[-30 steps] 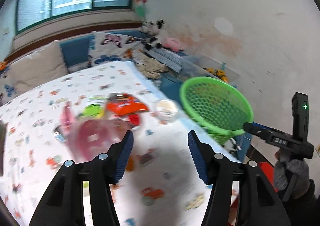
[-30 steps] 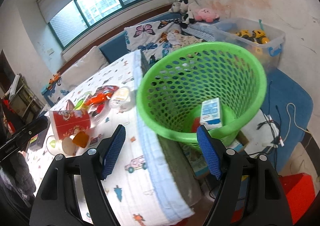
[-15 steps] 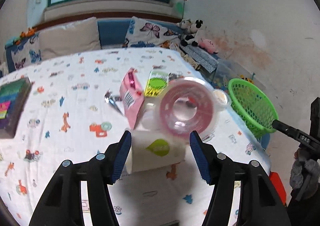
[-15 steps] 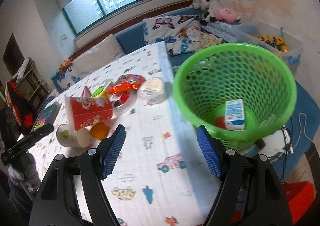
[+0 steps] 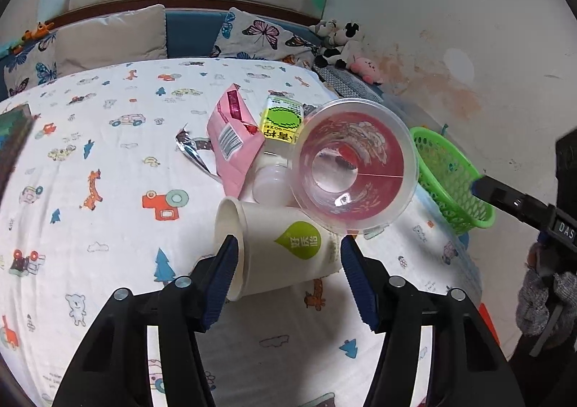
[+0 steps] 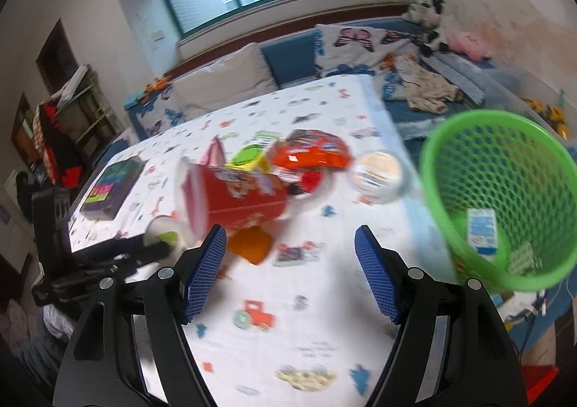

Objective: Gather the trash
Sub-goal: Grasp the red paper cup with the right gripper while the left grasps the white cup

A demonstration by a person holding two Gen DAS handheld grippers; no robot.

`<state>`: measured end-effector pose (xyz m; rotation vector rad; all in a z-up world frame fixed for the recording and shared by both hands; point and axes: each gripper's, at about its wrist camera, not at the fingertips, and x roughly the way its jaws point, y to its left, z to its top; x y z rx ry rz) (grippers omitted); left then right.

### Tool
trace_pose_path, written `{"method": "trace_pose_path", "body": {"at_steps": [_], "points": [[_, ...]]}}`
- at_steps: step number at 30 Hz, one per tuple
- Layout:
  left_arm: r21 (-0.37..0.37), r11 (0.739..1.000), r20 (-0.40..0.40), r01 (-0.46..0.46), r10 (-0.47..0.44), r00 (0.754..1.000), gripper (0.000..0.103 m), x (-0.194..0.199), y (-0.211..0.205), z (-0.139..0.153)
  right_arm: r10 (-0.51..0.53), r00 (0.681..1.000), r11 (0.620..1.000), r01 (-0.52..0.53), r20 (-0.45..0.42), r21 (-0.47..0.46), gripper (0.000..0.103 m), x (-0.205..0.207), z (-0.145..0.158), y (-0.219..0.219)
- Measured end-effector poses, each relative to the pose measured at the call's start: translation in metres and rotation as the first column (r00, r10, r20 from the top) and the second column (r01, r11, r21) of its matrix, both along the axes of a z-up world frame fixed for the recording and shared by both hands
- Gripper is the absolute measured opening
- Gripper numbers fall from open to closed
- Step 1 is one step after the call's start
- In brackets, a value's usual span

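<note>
Currently, a cluttered bench (image 5: 108,161) with a cartoon-print cloth.
Left tool (image 5: 288,275): jaws spread; a white paper cup (image 5: 277,248) lies on its side between the pads, with no clear squeeze visible.
Other trash: a clear pink-lined cup (image 5: 355,165) leans on the paper cup; a pink packet (image 5: 234,140) lies just behind.
Right tool (image 6: 290,273): jaws spread, nothing between them.
Green basket (image 6: 505,190): beside the bench edge, holding a small carton (image 6: 481,230).

The left claw (image 5: 288,264) points down at a slant with its blue pads set apart, one on each side of a lying cup, neither clearly pressing it. The right claw (image 6: 290,262) also tilts downward, pads spread wide with nothing between them. A grey-gloved hand (image 5: 544,298) holds it.
</note>
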<state>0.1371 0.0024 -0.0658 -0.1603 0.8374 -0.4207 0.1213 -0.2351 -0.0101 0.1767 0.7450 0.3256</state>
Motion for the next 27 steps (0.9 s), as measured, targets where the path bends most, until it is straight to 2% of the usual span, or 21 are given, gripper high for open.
{"method": "trace_pose_path", "body": {"at_steps": [6,12,17,22,27], "points": [[-0.018,1.0,0.004,0.026,-0.025,1.0,0.053,-0.002,0.001,-0.001,0.071,0.997,0.997,-0.07,0.013,-0.038,0.074,0.017,0.007,0.046],[-0.042,0.998,0.005,0.048,-0.048,0.999,0.052,-0.005,0.002,-0.002,0.053,0.999,0.989,-0.053,-0.005,-0.139,0.074,0.041,-0.003,0.071],[-0.061,0.995,0.006,0.083,-0.083,0.997,0.051,-0.008,0.002,-0.003,-0.008,0.999,0.983,-0.001,-0.048,-0.181,0.072,0.058,-0.02,0.065],[-0.052,0.994,0.002,0.093,-0.093,0.996,0.048,-0.006,0.0,-0.006,-0.068,0.996,0.983,0.055,-0.063,-0.177,0.065,0.06,-0.029,0.043],[-0.051,0.994,-0.012,0.094,-0.095,0.995,0.046,0.001,-0.003,-0.012,-0.079,0.995,0.983,0.066,-0.068,-0.173,0.056,0.056,-0.033,0.034]]}}
